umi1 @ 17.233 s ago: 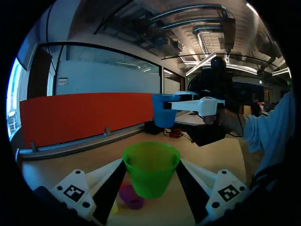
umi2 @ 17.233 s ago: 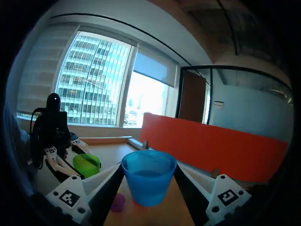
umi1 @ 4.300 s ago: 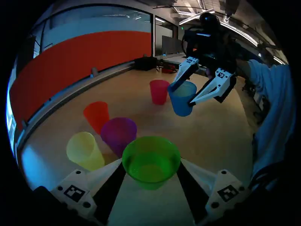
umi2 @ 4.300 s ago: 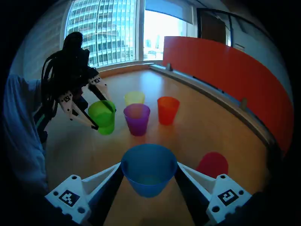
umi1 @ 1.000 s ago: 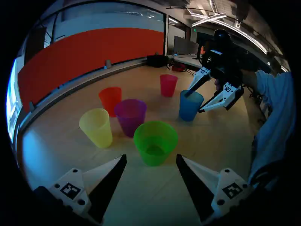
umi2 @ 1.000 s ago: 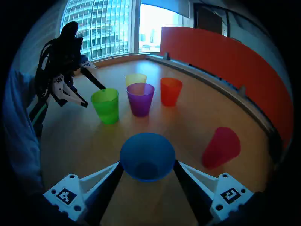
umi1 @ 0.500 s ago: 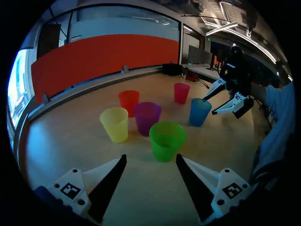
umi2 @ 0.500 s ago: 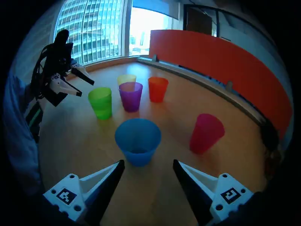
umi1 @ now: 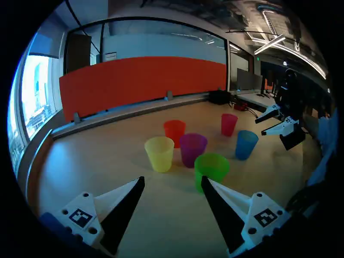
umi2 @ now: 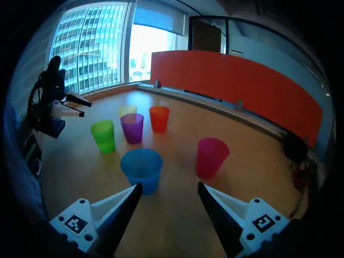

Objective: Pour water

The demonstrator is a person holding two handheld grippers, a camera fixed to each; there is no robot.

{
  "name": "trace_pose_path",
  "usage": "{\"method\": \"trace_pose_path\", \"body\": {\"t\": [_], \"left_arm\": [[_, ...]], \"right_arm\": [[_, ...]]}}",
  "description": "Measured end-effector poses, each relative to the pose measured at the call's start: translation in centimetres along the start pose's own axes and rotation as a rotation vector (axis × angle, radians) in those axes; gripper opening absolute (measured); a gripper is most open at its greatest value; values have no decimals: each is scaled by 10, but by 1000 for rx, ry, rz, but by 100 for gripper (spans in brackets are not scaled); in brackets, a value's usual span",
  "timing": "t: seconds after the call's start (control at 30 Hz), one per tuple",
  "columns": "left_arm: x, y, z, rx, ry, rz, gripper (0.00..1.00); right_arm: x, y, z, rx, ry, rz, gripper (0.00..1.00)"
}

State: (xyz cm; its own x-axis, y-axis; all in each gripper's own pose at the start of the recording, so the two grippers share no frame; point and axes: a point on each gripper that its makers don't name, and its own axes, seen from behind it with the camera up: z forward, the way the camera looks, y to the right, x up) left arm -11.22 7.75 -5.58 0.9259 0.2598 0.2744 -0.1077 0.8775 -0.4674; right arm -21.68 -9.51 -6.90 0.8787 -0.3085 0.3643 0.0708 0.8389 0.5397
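The green cup (umi1: 210, 170) (umi2: 103, 135) stands upright on the wooden table (umi1: 107, 172), just beyond my open left gripper (umi1: 172, 185). Upright as well, the blue cup (umi2: 142, 169) (umi1: 246, 144) stands just past the tips of my open right gripper (umi2: 169, 189). Neither gripper holds anything. In the left gripper view the right gripper (umi1: 275, 124) hangs open to the right of the blue cup. The left gripper (umi2: 75, 106) shows far left in the right gripper view, open and above the table.
Yellow (umi1: 159, 153), purple (umi1: 192, 149), orange (umi1: 174, 132) and pink (umi1: 228, 124) cups stand upright in a cluster with the other two. An orange partition (umi1: 142, 84) runs along the table's far edge. Dark gear and cables (umi2: 299, 161) lie at the table's end.
Both grippers have drawn back and up from the cups they let go of a second ago. The green and blue cups stay standing on the table and look smaller.
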Motion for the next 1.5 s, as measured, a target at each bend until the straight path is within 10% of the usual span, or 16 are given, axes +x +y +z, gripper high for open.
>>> {"method": "trace_pose_path", "body": {"t": [0.57,1.5], "left_arm": [[61,-35,-15,243,254,-9,98],[87,-66,-41,481,401,-86,98]], "right_arm": [[57,48,-21,-252,259,131,100],[100,97,-73,-655,558,250,99]]}}
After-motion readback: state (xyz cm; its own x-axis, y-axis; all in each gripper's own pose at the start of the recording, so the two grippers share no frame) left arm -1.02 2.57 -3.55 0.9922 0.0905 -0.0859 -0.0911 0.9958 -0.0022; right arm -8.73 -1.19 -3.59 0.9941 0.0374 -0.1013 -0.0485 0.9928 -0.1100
